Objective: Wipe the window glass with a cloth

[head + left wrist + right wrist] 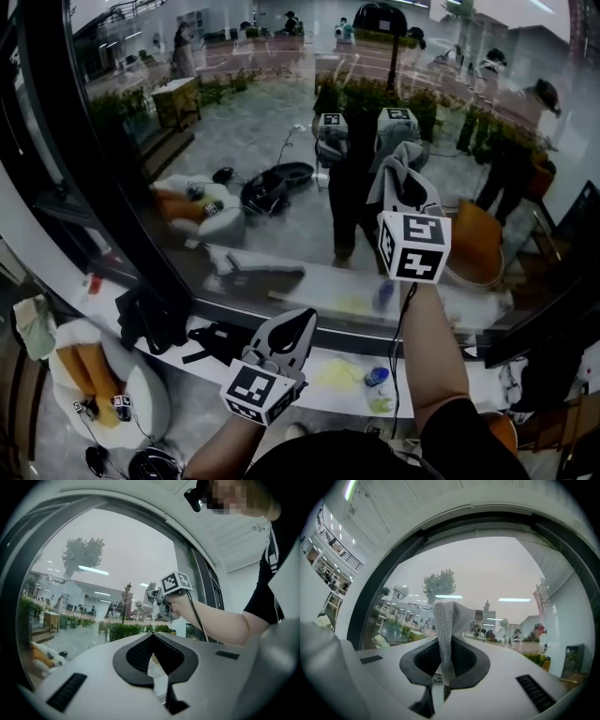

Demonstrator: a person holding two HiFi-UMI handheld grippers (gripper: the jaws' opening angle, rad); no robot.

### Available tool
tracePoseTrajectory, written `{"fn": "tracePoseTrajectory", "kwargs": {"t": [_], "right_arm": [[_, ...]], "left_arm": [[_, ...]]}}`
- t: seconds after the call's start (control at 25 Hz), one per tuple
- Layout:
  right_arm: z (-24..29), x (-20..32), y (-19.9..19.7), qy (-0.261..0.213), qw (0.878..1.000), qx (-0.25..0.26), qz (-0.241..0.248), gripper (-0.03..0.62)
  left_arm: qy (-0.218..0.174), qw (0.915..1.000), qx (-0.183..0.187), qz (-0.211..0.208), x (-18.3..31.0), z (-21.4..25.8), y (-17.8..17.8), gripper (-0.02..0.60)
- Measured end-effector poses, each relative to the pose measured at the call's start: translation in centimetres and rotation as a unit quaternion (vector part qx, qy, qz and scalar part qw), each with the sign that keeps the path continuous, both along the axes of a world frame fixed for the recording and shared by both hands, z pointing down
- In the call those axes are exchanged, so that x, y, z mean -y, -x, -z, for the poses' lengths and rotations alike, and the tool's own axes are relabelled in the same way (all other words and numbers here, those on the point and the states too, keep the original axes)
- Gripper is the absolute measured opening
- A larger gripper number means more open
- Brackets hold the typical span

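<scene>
Grey knitted cloth (449,625) stood pinched between the closed jaws of the right gripper (443,674), its loose end rising in front of the window glass (497,573). Seen from above, that gripper was held up at the pane, the cloth seemingly touching it. The left gripper (298,328) hung lower, over the white sill (328,384), its jaws pressed together on nothing.
</scene>
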State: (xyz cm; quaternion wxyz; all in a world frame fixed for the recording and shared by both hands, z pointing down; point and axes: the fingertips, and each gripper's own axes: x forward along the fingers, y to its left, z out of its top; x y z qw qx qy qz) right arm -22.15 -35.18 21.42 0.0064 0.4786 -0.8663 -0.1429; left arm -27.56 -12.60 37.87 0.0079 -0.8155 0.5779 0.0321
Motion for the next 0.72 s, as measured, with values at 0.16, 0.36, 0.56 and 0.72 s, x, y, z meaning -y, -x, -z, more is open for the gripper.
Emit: {"fn": "tracePoseTrajectory", "kwargs": {"t": [0.16,0.36,0.56,0.72], "right_arm": [[-0.9,-1.1,6.7,0.007,1.000,-0.004,0.030,0.052],[-2.2,-2.2,12.8,0.016,0.998,-0.012,0.060,0.052],[-3.4,-2.8,17.0,0.025,0.997,-0.015,0.077,0.052],[-4.0,-3.0,18.5,0.025,0.996,-0.017,0.081,0.052]], "left_arm": [[0.007,0.9998,-0.002,0.021,-1.5,-0.9,4.6,0.008],[0.019,0.9987,-0.009,0.047,-3.0,-2.1,8.4,0.008],[0.028,0.9974,-0.011,0.065,-3.8,-2.9,11.6,0.008],[0.030,0.9970,-0.010,0.071,-4.0,-3.0,12.9,0.008]]}}
